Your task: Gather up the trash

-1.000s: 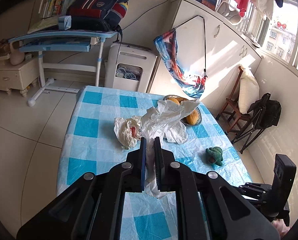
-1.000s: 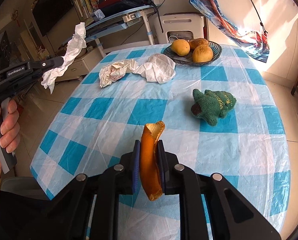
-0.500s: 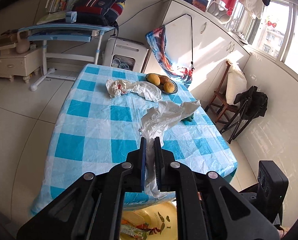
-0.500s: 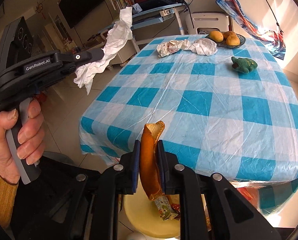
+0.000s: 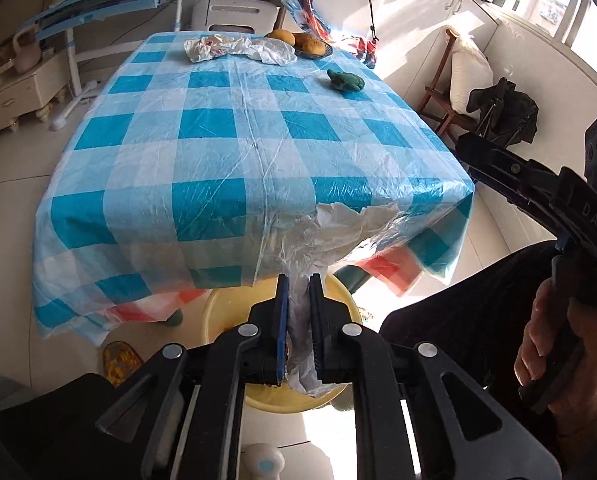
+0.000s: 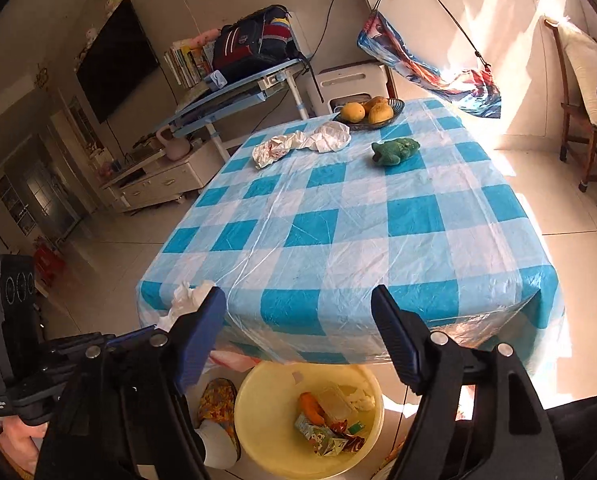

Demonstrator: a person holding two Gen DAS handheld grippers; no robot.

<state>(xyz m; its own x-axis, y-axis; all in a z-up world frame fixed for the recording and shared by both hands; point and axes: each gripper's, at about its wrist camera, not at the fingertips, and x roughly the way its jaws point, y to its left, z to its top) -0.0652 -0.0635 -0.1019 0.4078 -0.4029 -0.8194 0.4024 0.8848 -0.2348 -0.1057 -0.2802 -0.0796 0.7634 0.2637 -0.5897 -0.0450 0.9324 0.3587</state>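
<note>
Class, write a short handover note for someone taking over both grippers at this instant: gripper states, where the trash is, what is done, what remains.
Left gripper: jaws have just been opening; white plastic bag is between them, pads touching it, above the yellow bin.
Right gripper: jaws have just been opening; wide apart, nothing between them.
Done: orange peel lies in the bin.
Left: drop the bag in, then fetch the crumpled wrapper and the second white bag at the table's far end. Green toy and fruit bowl probably stay.
</note>
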